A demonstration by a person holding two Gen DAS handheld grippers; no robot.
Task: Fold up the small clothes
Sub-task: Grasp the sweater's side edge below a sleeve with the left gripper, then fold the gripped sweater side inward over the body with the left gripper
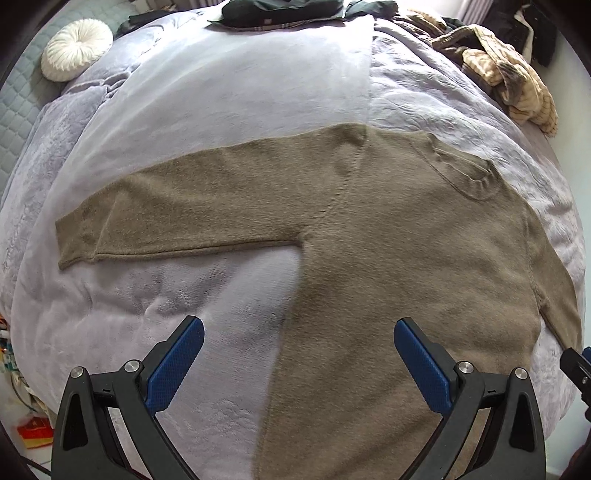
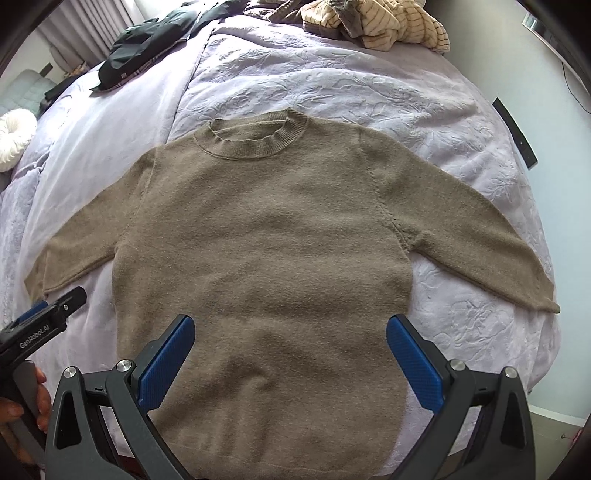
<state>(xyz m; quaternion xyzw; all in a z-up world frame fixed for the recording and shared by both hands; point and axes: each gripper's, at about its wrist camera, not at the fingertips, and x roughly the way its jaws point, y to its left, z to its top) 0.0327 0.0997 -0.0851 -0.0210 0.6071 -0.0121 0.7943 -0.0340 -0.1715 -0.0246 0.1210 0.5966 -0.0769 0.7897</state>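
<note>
**A:** Nearest my right camera I have the right gripper (image 2: 290,352); its blue pads (image 2: 166,363) stand wide apart with nothing between them, hovering over the lower body of the brown sweater (image 2: 266,236).

**B:** And the left one?

**A:** The left gripper (image 1: 298,356) is the same; jaws spread wide, empty, poised over the sweater's side edge where knit meets the lilac blanket (image 1: 229,85); in the right view I see it low at the left edge, with a hand (image 2: 31,400) on its handle.

**B:** How does the sweater lie?

**A:** Flat on the bed, front up, collar (image 2: 258,134) away from me; both sleeves are spread outward, unfolded.

**B:** Anything else on the bed?

**A:** A round white cushion (image 1: 77,50) at the far left; dark clothes (image 2: 147,44) and a striped tan bundle (image 2: 380,24) beyond the collar, well apart from the sweater.
</note>
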